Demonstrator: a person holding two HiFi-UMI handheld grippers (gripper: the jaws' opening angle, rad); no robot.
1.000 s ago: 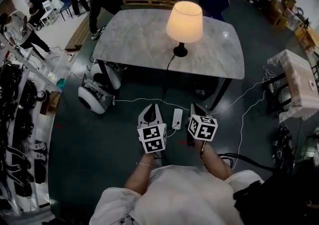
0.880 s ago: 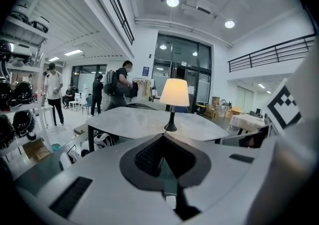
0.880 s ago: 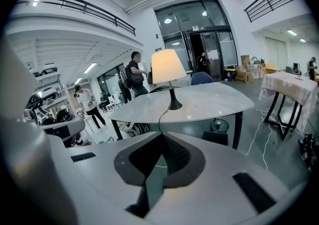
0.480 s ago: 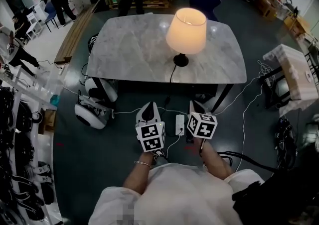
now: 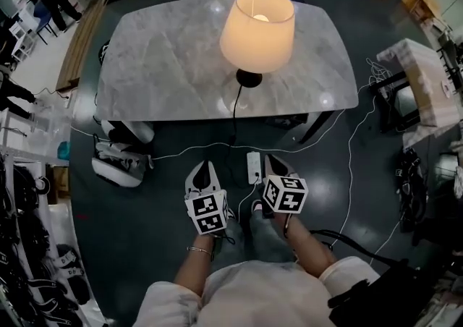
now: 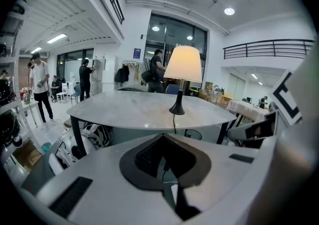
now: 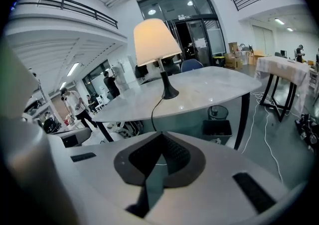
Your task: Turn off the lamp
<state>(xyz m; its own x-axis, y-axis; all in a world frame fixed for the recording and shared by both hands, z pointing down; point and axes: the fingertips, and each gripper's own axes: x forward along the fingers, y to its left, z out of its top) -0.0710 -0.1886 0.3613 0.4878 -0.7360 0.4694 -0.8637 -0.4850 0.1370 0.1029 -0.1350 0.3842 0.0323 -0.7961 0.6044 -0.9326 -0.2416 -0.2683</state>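
Note:
The lamp [image 5: 257,28] is lit, with a cream shade and a black base [image 5: 249,78], on the near side of a grey marble table [image 5: 166,65]. Its black cord [image 5: 233,119] drops over the table edge toward a white power strip [image 5: 253,166] on the floor. Both grippers hang low in front of the table, short of its edge. My left gripper [image 5: 200,168] is shut and holds nothing. My right gripper [image 5: 273,163] is shut and empty too. The left gripper view shows the lamp [image 6: 183,64] ahead above the table; in the right gripper view the lamp [image 7: 155,42] stands ahead and slightly left.
A white rounded machine [image 5: 119,162] lies on the floor under the table's left end. White cables [image 5: 352,152] trail across the dark floor at right. A cloth-covered side table [image 5: 418,87] stands at right, racks [image 5: 29,246] at left. A small bin [image 7: 216,128] sits under the table.
The table and the lit lamp have come closer and larger in the head view. Both grippers have sunk slightly and moved on toward the table, still shut.

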